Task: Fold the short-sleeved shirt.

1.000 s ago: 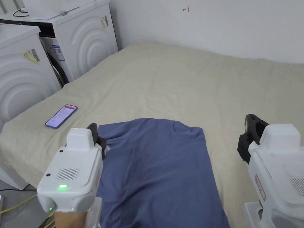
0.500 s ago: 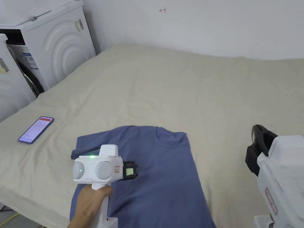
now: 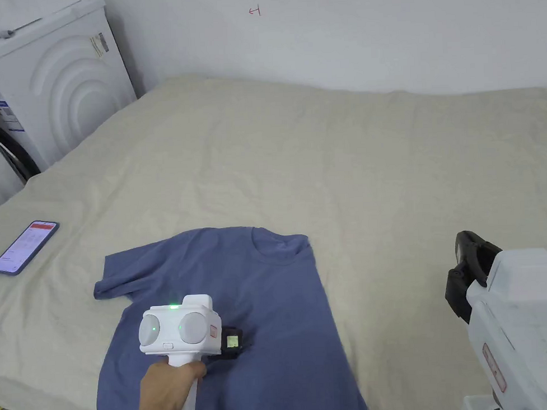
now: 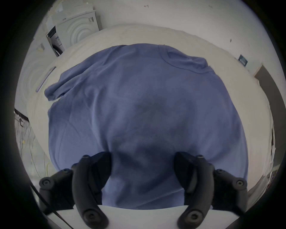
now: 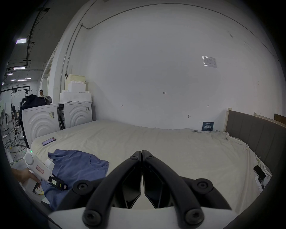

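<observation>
Head view: a blue short-sleeved cotton shirt is spread on the near edge of a bed covered with a cream sheet, one sleeve bunched at its left. The white left gripper is held over the shirt's middle, its black jaws set wide apart with nothing between them. The right gripper is kept well apart, over bare sheet, jaws pressed together. A purple-cased phone lies near the shirt's left.

Head view: looks down over bed. Left gripper view: close above shirt, facing the wall. Right gripper view: low, level, farther back. All share shirt and bed.
</observation>
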